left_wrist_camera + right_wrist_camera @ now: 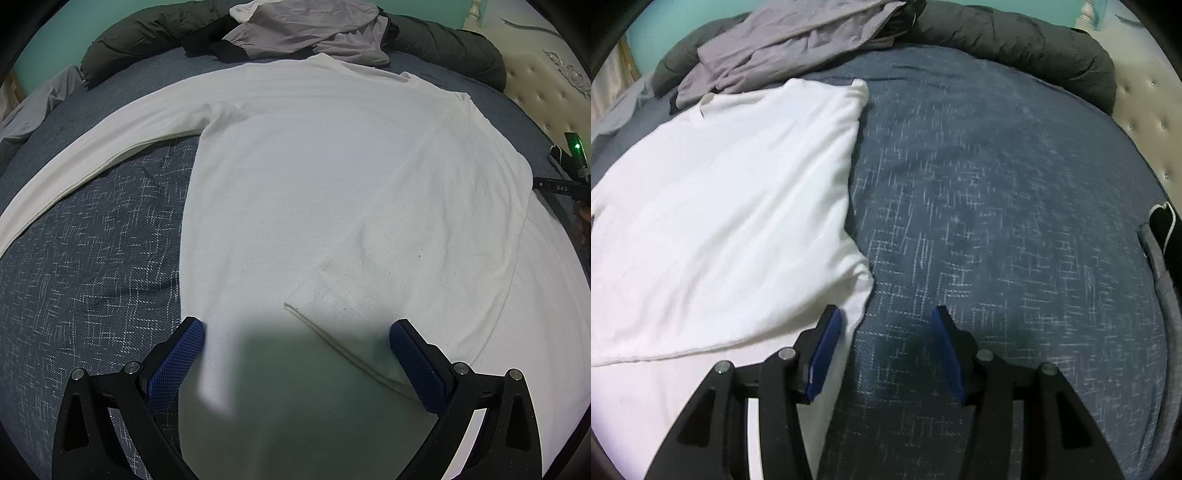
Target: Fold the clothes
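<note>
Blue woven bedspread [997, 184] carries the white long-sleeved knit shirt [332, 184], spread flat with one sleeve folded across its body and the other stretched out along the bed. Left gripper [297, 334] hangs over the hem, jaws apart and empty. Right gripper [886, 325] also gapes empty, the shirt's side edge just inside its left finger; no legible writing.

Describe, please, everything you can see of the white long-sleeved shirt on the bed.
The white long-sleeved shirt looks like soft knit cotton and lies flat on the blue patterned bedspread. One sleeve stretches out to the left; the other is folded diagonally across the body, with its cuff near the hem. Its far edge meets a grey garment. The open left tongs hover over the hem, and the open right tongs straddle the shirt's side edge.
</note>
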Demonstrator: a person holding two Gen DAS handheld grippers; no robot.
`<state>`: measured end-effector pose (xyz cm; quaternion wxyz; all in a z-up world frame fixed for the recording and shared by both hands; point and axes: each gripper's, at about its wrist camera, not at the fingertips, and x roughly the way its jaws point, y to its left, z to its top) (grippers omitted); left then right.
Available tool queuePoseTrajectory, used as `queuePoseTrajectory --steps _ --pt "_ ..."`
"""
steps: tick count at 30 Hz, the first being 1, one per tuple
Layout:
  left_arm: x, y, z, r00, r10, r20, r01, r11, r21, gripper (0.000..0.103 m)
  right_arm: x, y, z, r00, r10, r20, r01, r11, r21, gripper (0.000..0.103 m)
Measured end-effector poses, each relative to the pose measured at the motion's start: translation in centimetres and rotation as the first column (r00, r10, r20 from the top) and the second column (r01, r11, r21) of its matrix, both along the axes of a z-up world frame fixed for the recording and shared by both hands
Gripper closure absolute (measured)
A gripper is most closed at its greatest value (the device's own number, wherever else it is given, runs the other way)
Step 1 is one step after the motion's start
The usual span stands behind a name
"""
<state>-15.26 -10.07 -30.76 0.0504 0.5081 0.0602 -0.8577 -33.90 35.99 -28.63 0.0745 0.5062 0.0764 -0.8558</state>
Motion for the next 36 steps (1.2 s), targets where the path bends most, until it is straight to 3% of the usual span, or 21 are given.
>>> queuePoseTrajectory --steps 12,14,17,23,36 --pt "0.1 -0.3 0.1 1.0 -0.005 0.003 0.005 1.0 0.002 0.0 -2.6 -1.9 -0.9 0.999 0.025 -0.048 -0.021 0.996 0.086 0.052" --pt "0.0 -0.4 0.1 1.0 -0.006 0.004 0.006 1.0 0.0 0.0 -2.4 -2.1 -0.8 0.997 0.054 -0.051 -0.051 0.997 0.062 0.076" --pt "0.0 -0.4 0.1 1.0 -0.007 0.003 0.007 1.0 0.0 0.0 -2.1 -2.3 -0.6 0.995 0.081 -0.051 -0.08 0.996 0.03 0.096" --pt "0.1 -0.7 0.2 1.0 -0.005 0.003 0.005 1.0 0.004 0.0 -1.9 -0.5 -0.7 0.998 0.027 -0.052 -0.03 0.998 -0.058 0.098" --pt "-0.2 -1.3 0.3 1.0 -0.002 0.007 0.002 1.0 0.015 0.0 0.6 0.8 -0.4 0.999 0.018 -0.043 -0.024 0.99 -0.136 0.098"
